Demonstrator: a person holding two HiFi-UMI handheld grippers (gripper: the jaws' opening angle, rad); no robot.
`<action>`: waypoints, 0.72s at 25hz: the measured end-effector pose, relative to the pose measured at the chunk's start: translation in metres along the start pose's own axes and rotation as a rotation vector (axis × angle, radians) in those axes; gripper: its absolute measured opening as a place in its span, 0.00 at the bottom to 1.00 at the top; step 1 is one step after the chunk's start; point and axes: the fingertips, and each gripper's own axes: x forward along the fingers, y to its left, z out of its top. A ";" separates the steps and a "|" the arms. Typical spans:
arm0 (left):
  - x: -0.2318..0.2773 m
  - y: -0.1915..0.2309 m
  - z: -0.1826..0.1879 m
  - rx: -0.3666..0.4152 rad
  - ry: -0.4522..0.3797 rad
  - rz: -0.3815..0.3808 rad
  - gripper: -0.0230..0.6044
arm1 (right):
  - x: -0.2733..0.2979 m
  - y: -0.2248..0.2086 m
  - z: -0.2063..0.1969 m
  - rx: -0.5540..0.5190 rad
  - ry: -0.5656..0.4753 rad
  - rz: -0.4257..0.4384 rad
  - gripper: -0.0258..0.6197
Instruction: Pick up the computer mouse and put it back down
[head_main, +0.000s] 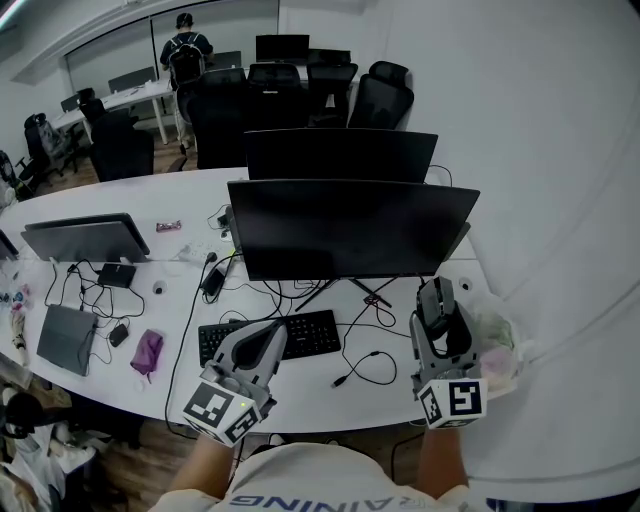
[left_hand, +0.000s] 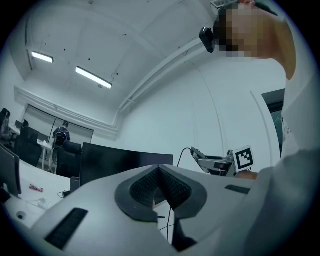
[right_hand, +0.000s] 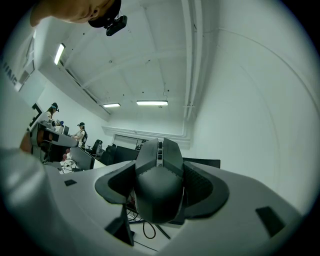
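A dark grey computer mouse (right_hand: 159, 182) is clamped between the jaws of my right gripper (right_hand: 160, 187), which is shut on it and tilted upward. In the head view the mouse (head_main: 436, 304) is held above the right end of the white desk (head_main: 300, 390), with my right gripper (head_main: 438, 318) around it. My left gripper (head_main: 265, 345) hovers over the black keyboard (head_main: 305, 335). In the left gripper view its jaws (left_hand: 159, 190) are pressed together with nothing between them.
Two black monitors (head_main: 350, 228) stand behind the keyboard, with cables (head_main: 365, 365) trailing across the desk. A laptop (head_main: 85, 240), a grey tablet (head_main: 65, 338) and a purple pouch (head_main: 147, 352) lie at the left. A plastic bag (head_main: 495, 345) sits at the desk's right end. Office chairs and a person stand far back.
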 end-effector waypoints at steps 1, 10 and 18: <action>0.000 0.000 -0.001 -0.002 0.003 0.000 0.04 | 0.000 0.000 -0.001 0.000 0.003 0.001 0.50; 0.001 -0.010 -0.008 -0.017 0.026 -0.013 0.04 | 0.000 -0.009 -0.030 -0.029 0.093 -0.005 0.50; -0.001 -0.017 -0.024 -0.032 0.075 -0.022 0.04 | -0.006 -0.021 -0.089 -0.007 0.241 -0.022 0.50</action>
